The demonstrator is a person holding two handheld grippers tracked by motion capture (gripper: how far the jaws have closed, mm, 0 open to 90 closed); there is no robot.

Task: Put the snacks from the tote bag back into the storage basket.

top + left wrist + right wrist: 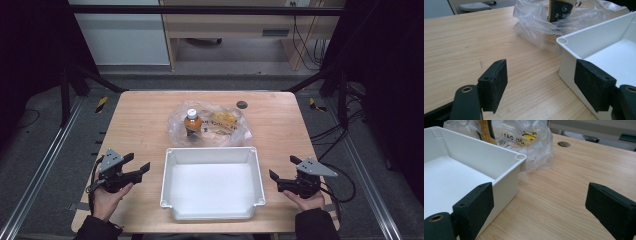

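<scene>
Crinkled plastic bag [210, 125] veils the bottle's [192, 123] lower half

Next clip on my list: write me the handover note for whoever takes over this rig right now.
Left tool: open, holding nothing, resting on the table left of the white bin.
Right tool: open, holding nothing, right of the bin.
Things: a clear plastic bag lies just behind the bin's far wall, with an orange bottle, white cap, standing upright in it and a yellow item beside it in the bag.
Done: nothing visible; the bin has nothing in it and the bag is untouched.
Left: probably reach to the bag and move its contents into the bin.
</scene>
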